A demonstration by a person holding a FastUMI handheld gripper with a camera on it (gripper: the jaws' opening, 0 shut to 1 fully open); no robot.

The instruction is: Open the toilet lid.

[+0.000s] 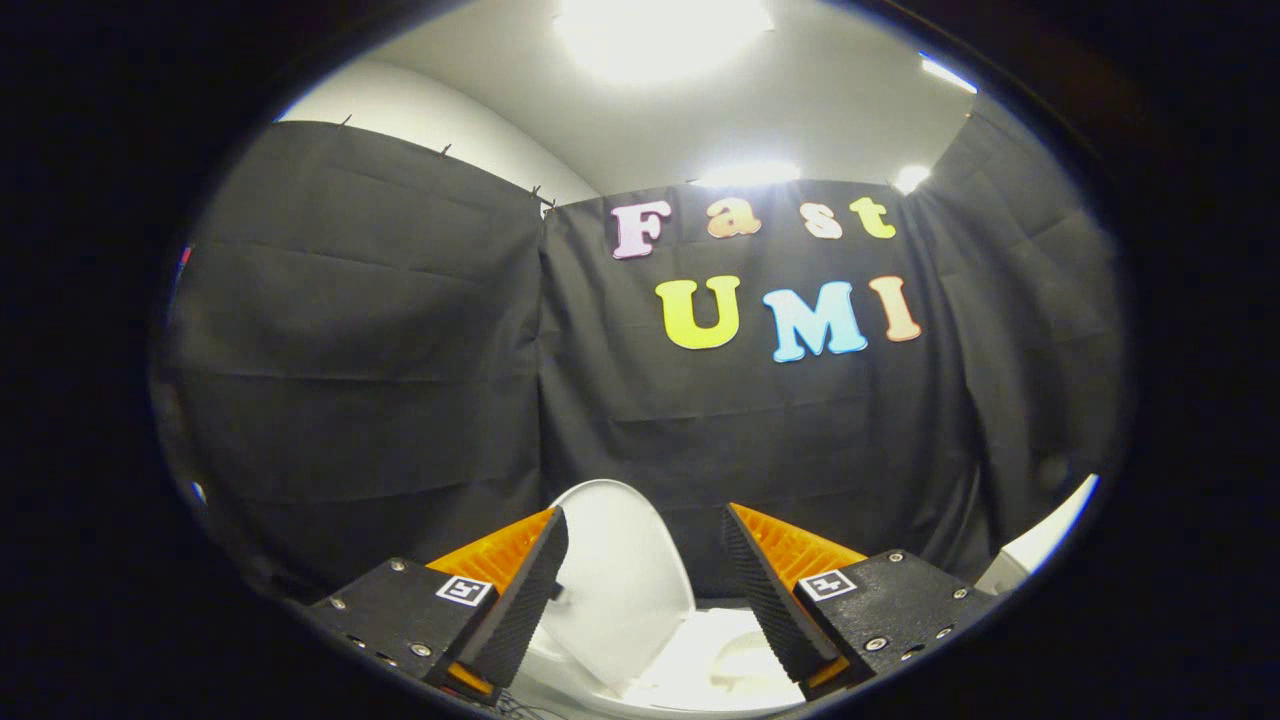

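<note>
- A black cloth wall (400,350) is seen hung behind the toilet, under a pale ceiling (800,110) with bright lights.
- The toilet (700,660) is seen below and beyond the fingers; its white lid (620,580) is raised upright, between the fingertips and nearer the left one.
- The gripper (645,540) is held wide apart, with nothing clamped; contact with the lid cannot be told.

Pinned black cloth walls (380,330) hang in creased panels around the booth beneath a plain white ceiling (800,110) with glaring bright ceiling lights (660,30).
</note>
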